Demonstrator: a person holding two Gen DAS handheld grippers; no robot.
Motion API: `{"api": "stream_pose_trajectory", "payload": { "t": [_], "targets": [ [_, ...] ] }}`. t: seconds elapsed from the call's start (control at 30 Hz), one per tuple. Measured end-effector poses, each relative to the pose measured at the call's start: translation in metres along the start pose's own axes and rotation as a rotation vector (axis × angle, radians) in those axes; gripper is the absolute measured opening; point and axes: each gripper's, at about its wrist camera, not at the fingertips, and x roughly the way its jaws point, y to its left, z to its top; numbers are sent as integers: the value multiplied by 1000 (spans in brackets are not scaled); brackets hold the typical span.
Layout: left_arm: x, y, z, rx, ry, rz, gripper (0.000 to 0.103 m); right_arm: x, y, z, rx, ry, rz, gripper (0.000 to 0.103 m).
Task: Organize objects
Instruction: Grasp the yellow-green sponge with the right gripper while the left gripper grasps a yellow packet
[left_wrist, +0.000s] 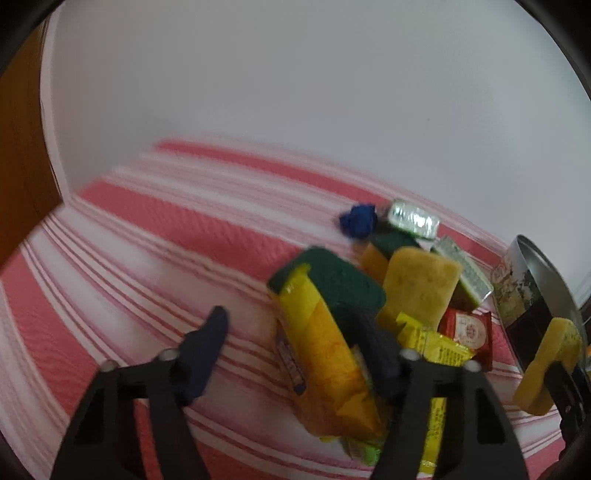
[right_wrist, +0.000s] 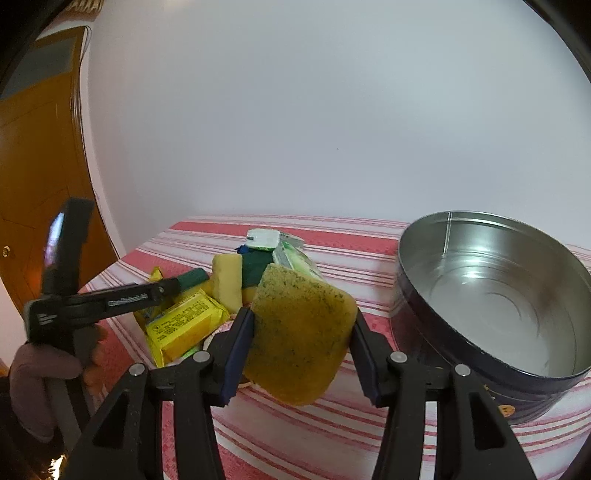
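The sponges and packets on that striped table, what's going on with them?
A person is sorting a pile of sponges and snack packets on the striped cloth. The right gripper is shut on a yellow sponge, lifted beside the empty tin. The left gripper is open, reaching around a green-topped sponge in the pile. Nothing is in the tin yet.

**Sponge aloft, pile beside tin**

Yellow speckled sponge (right_wrist: 299, 336) clamped, tilted, raised beside open round metal tin (right_wrist: 491, 295). Behind: heaped sponges with green scouring faces (left_wrist: 332, 280), yellow packets (right_wrist: 188, 325), red packet (left_wrist: 467, 332), foil-wrapped blocks (left_wrist: 413, 219), on striped cloth.
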Motion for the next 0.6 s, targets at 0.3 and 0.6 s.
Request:
{"api": "stream_pose_trajectory", "payload": {
  "t": [0.3, 0.6],
  "targets": [
    [-19, 13, -9, -30, -45, -55, 37, -3, -5, 3, 14, -46, -18, 54],
    [-17, 13, -9, 5, -5, -57, 30, -11, -4, 7, 9, -69, -30, 54]
  ]
}}
